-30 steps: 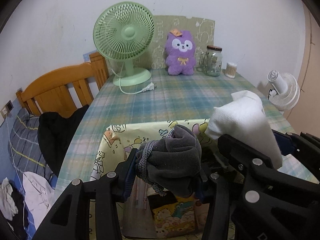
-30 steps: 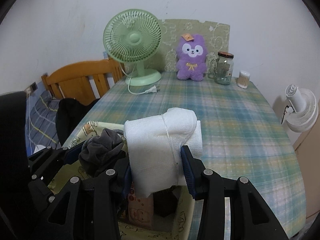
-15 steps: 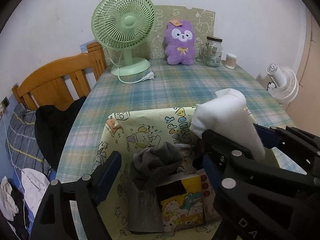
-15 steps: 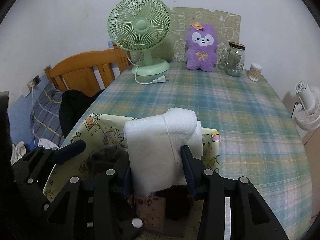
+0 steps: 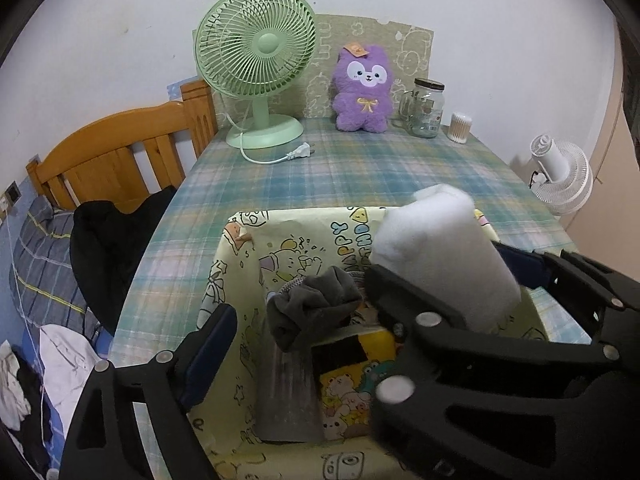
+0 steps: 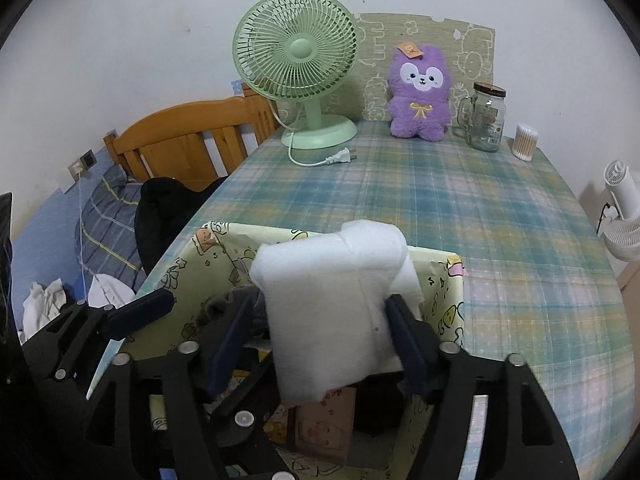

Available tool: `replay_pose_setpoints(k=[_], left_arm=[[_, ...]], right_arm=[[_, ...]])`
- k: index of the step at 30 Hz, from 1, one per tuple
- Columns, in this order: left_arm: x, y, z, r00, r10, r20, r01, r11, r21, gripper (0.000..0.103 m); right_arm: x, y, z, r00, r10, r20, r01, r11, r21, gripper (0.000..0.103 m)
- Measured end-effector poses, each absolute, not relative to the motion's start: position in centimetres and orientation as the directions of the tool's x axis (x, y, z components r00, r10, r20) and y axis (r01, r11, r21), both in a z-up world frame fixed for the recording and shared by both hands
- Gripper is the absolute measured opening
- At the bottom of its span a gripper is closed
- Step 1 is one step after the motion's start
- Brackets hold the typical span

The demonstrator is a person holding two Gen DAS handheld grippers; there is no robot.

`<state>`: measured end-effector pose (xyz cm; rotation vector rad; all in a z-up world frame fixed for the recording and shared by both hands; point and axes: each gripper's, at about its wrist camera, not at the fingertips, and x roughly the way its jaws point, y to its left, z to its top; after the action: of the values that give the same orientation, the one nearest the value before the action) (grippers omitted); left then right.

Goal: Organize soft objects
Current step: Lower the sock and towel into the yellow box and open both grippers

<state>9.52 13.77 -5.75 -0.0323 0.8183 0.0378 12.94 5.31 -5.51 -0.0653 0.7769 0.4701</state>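
Over the cartoon-print box (image 5: pixel 240 264) on the plaid table (image 6: pixel 460 208), my left gripper (image 5: pixel 304 332) has just opened, dropping the grey socks (image 5: pixel 316 308) inside, and my right gripper (image 6: pixel 320 348), jaws just opening around the white cloth roll (image 6: pixel 332 304), must next lower and withdraw.

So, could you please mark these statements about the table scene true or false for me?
1. The grey sock bundle sits inside the yellow cartoon-print box. True.
2. The left gripper is clamped on the grey bundle. False: its jaws have just been opening and stand wide, with the bundle lying loose between them.
3. The green fan is plugged into the wall. False: its plug lies loose on the plaid tablecloth.
4. The white folded cloth is between the right gripper's fingers, above the box. True.
5. The purple plush toy lies in the box. False: it stands at the table's far end, beside the glass jar.
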Motion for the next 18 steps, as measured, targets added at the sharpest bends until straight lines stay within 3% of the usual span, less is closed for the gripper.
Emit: replay_pose_setpoints(k=[8, 18], left_arm=[[8.2, 13.6, -5.1, 0.699, 0.026, -0.714, -0.071, 0.997, -0.033, 0.093], [6.9, 12.3, -4.6, 0.719, 0.022, -0.695, -0.058, 0.998, -0.028, 0.100]], right_arm=[[11.6, 5.1, -4.5, 0.649, 0.371, -0.664, -0.435, 0.897, 0.076, 0.093], [9.9, 3.4, -3.7, 0.684, 0.338, -0.646, -0.400, 0.915, 0.055, 0.094]])
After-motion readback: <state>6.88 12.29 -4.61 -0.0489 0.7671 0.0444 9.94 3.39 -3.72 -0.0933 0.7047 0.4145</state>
